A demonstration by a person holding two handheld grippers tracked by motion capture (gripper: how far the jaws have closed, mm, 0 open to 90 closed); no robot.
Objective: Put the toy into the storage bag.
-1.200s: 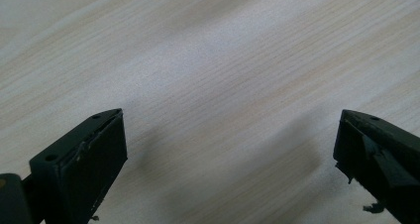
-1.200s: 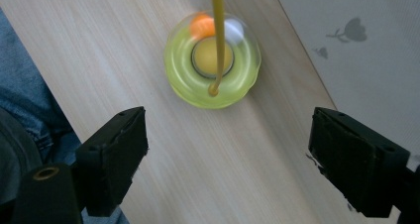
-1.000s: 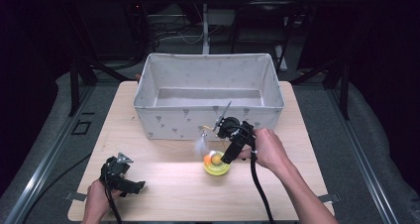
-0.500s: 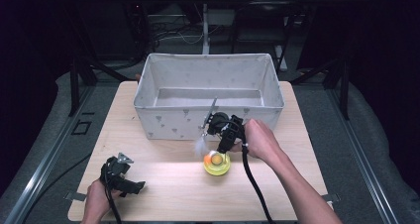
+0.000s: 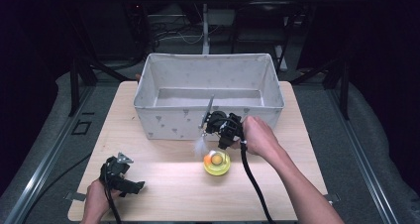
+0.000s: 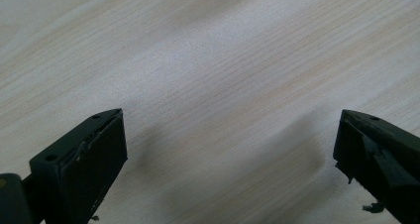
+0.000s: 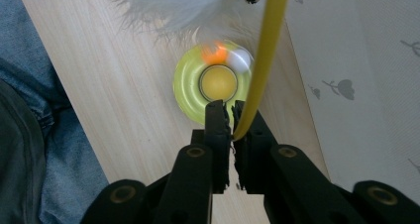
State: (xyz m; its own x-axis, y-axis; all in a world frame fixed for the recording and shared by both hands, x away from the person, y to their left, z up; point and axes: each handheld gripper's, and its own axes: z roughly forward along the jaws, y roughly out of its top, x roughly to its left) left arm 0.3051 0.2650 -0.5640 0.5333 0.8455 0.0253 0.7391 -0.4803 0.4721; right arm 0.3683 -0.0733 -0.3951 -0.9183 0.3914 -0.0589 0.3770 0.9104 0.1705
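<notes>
right gripper (image 7: pixel 232 116) clamped on thin yellow wand (image 7: pixel 262 60), long axis up-frame toward white feather tuft (image 7: pixel 183 6); round yellow-green base (image 5: pixel 217 163) just below, mid-frame; left gripper (image 6: pixel 230 149) agape, empty, far lower left.
</notes>
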